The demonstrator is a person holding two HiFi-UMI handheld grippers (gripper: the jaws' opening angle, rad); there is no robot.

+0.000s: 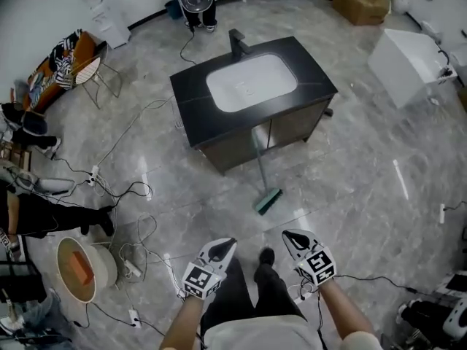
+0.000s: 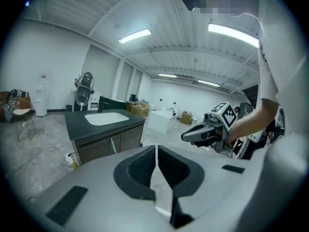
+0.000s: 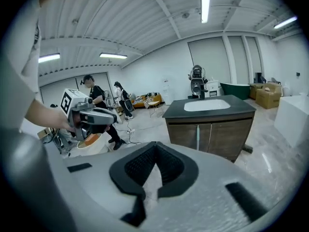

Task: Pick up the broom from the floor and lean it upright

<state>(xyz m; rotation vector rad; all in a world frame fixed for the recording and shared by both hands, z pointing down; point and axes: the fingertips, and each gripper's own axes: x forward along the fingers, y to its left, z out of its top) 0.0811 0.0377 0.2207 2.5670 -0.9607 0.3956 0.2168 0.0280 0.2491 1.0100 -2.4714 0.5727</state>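
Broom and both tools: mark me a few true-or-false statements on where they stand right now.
1. The broom leans on the sink cabinet, its head on the floor. True.
2. The left tool grips the broom handle. False: it is shut on nothing, well clear of the broom.
3. The right tool stands open. False: its jaws are together and empty.
4. A white basin sits in the cabinet's dark top. True.
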